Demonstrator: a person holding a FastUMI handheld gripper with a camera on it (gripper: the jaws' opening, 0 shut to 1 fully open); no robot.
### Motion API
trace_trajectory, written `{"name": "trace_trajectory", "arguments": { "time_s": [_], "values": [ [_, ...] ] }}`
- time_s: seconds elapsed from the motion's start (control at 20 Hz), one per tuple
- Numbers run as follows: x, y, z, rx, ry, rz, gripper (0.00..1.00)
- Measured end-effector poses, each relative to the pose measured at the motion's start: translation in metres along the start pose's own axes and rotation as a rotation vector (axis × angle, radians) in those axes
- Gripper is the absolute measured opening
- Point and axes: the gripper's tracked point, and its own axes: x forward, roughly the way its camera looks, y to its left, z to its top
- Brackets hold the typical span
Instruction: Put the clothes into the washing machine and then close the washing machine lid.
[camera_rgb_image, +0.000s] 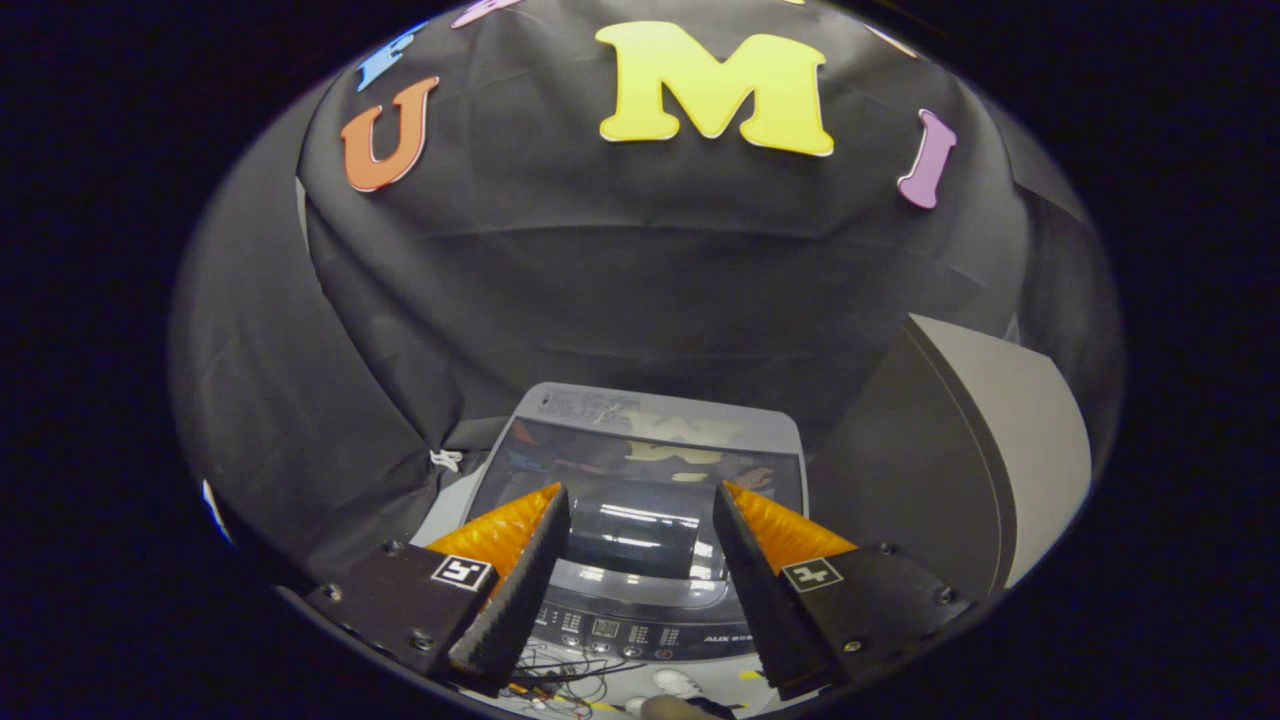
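tongs (640, 500) spread wide, holding nothing, above the washing machine (640, 560) with lid (640, 470) down

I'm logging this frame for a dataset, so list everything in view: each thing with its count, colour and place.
washing machine: one, grey with a dark glass lid lying closed, below and just beyond the fingers.
control panel: one, dark, on the machine's near edge, between the fingers.
panel: one, light grey, curved, right of the machine.
cables: several, dark, on the floor under the gripper.
booth wall: one, black cloth, behind the machine.
gripper: one, fingers apart, holding nothing.
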Motion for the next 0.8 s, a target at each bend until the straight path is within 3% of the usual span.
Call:
{"name": "trace_trajectory", "arguments": {
  "time_s": [0.25, 0.55, 0.65, 0.8],
  "values": [
    [-0.059, -0.027, 0.016, -0.020, -0.126, 0.015, 0.91],
    [-0.185, -0.084, 0.042, -0.060, -0.404, 0.037, 0.92],
    [-0.221, -0.112, 0.034, -0.062, -0.476, 0.029, 1.00],
    [-0.262, -0.167, 0.011, -0.019, -0.515, 0.013, 1.00]
  ]
}}
